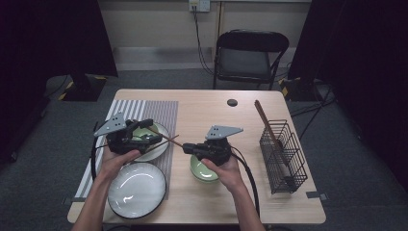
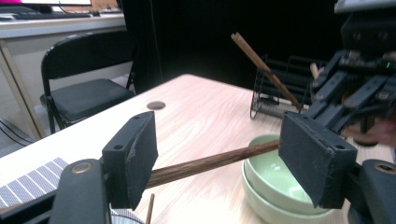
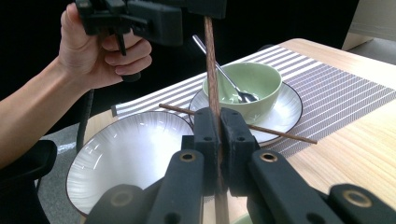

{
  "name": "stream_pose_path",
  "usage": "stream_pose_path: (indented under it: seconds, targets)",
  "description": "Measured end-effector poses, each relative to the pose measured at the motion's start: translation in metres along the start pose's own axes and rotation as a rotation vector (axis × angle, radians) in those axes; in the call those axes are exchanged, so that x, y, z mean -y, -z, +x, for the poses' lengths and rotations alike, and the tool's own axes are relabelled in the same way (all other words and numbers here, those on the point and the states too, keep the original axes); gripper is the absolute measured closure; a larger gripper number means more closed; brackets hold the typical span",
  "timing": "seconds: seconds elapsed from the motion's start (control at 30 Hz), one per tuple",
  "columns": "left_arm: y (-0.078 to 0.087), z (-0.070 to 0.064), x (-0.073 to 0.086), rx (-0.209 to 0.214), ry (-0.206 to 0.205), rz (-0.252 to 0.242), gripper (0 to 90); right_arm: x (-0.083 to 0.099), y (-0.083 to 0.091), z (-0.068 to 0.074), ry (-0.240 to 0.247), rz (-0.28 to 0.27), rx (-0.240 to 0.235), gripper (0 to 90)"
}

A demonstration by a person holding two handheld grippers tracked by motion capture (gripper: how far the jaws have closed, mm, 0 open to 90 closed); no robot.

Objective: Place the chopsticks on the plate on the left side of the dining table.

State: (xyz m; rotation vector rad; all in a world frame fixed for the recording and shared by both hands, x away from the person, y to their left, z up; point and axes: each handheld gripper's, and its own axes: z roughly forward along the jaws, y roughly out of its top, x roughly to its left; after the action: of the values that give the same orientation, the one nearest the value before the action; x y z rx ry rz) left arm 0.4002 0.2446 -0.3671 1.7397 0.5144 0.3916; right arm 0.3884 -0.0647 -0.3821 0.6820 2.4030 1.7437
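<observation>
Step in hand: a single chopstick (image 3: 211,70) is passing between the two grippers above the table (image 1: 211,103) — it looks like a handover, though I can't tell which way.
Right gripper (image 3: 219,133): jaws closed tight on one end of the chopstick, held over the stacked green bowls (image 1: 202,173).
Left gripper (image 2: 224,161): jaws spread wide, the chopstick running through the gap; it seems to meet one pad, but nothing is clamped.
Second chopstick (image 3: 275,132): lying across the rim of the small plate (image 3: 285,109) that carries a green bowl and spoon (image 3: 224,77).
Next move: if the left is to receive, it must close squarely on the stick before the right lets go — a thin round stick will roll if pinched off-centre.
Surface: pale wood table, a striped placemat (image 1: 159,113) at the person's left, a large white plate (image 1: 137,190) near the front edge, a wire basket (image 1: 284,156) at the right with more chopsticks upright in it.
Room: grey carpet, a folding chair (image 1: 250,55) behind the table, dark curtains either side.
</observation>
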Motion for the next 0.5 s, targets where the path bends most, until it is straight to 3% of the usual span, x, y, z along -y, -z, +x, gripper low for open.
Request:
stream_pose_path:
  seconds: [0.2, 0.5]
  targets:
    - [-0.007, -0.001, 0.005, 0.025, -0.011, 0.042, 27.5, 0.002, 0.003, -0.001, -0.008, 0.007, 0.005, 86.6]
    - [-0.013, -0.001, 0.011, 0.046, -0.034, 0.054, 27.4, -0.008, 0.011, -0.001, -0.041, 0.028, 0.019, 86.6]
